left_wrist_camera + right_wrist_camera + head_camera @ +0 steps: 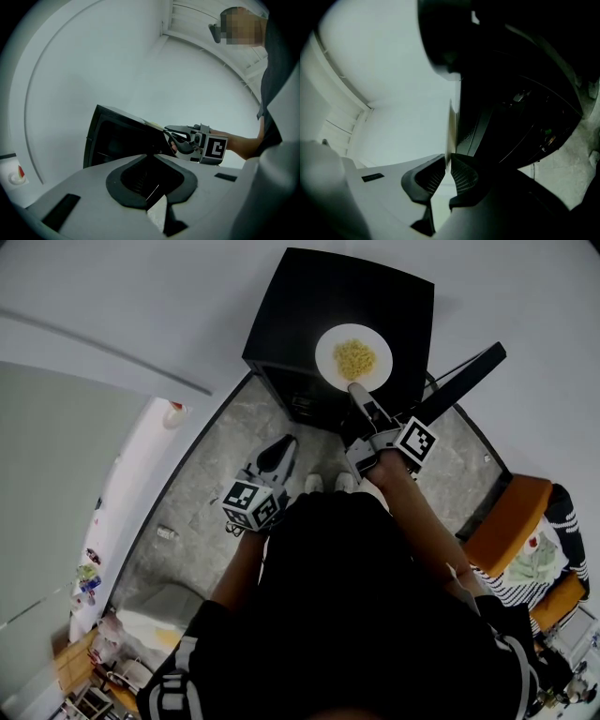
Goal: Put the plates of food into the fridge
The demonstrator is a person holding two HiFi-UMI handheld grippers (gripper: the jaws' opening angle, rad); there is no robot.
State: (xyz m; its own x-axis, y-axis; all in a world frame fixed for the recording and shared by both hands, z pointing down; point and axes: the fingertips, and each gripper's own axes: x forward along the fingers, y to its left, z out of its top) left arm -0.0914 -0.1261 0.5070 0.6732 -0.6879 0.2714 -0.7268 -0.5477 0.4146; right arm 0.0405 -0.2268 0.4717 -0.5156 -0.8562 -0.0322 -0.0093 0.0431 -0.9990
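White walls [112, 296] closing round room, plain, catching soft even light. Grey marbled floor [202, 493] spreading from centre toward 7 o'clock in head view. Black cabinet [291, 306] standing at 12 o'clock, backing onto wall. Orange seat [511, 512] sitting at 4 o'clock beside floor edge. Brown wooden pieces [75, 667] crowding 8 o'clock corner, too small to make out. White ribbed ceiling trim [220, 51] curving across 1 o'clock in left gripper view.
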